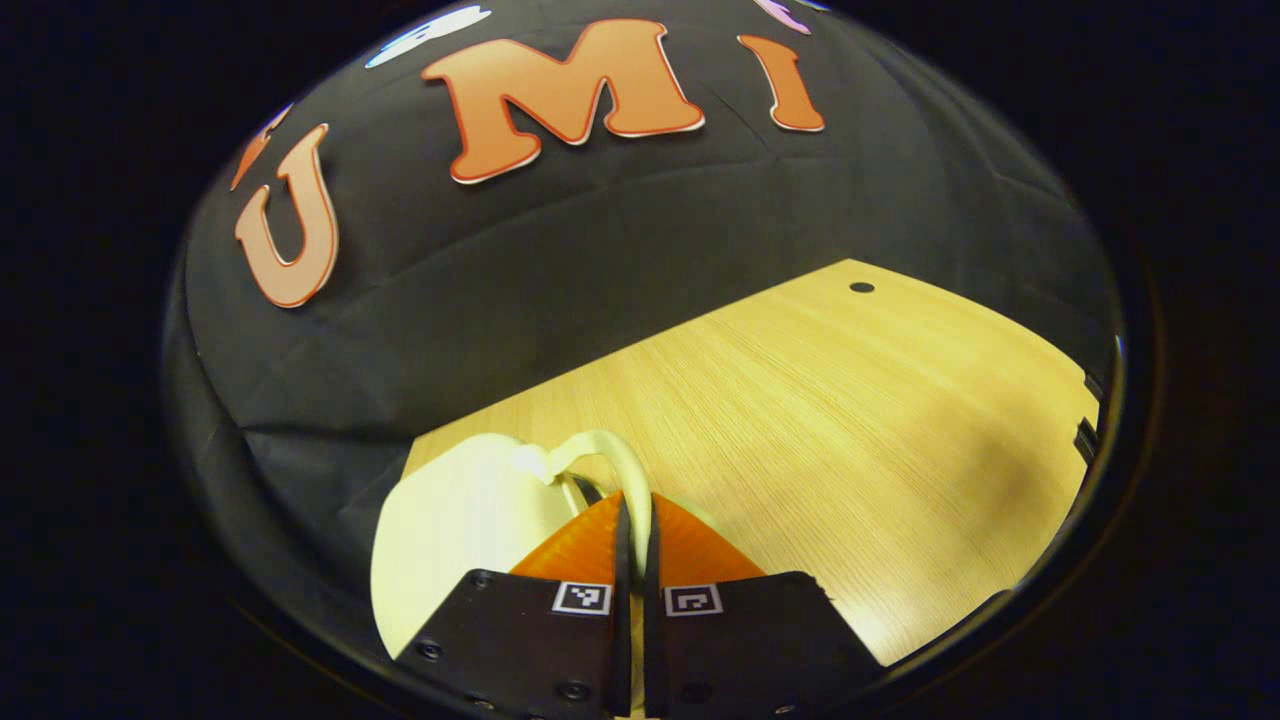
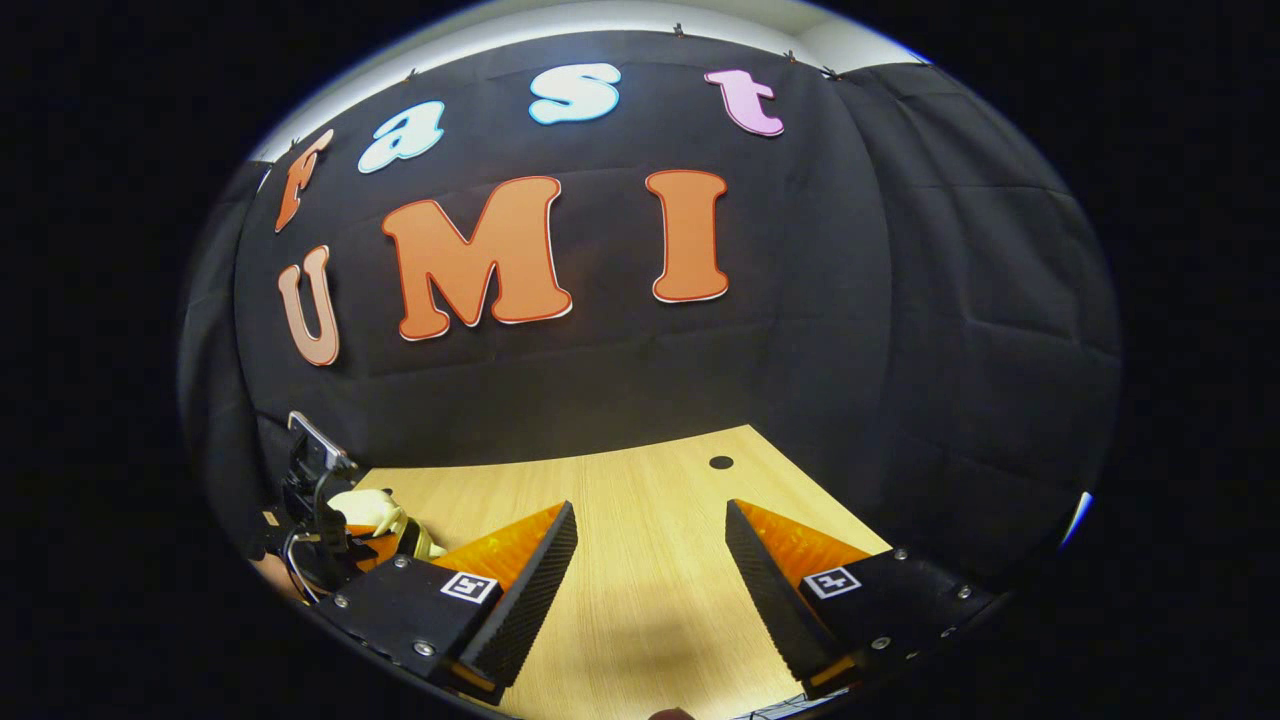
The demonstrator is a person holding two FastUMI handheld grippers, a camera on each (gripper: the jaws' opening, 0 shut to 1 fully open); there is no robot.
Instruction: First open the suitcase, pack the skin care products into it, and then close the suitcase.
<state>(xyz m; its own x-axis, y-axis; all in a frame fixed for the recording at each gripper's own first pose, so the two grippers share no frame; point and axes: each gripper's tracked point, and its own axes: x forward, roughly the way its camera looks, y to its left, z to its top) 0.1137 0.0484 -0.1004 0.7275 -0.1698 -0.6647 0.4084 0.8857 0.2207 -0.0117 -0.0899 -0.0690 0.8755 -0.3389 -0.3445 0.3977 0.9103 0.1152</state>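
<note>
In the left gripper view a cream suitcase (image 1: 450,530) lies at the lower left, at the table's corner by the black cloth wall. Its pale curved handle (image 1: 600,447) arches up and runs down between my orange fingers. My left gripper (image 1: 636,510) is shut on that handle. In the right gripper view my right gripper (image 2: 650,525) hangs open over bare wood, with nothing between its fingers. Far to its left in that view the left gripper (image 2: 320,500) sits low against the cream suitcase (image 2: 365,505). I see no skin care products.
The light wooden table (image 1: 850,430) spreads to the right of the suitcase, with a small dark cable hole (image 1: 861,287) near its far edge. That hole (image 2: 720,462) lies just beyond my right fingers. Black cloth walls close the back and both sides.
</note>
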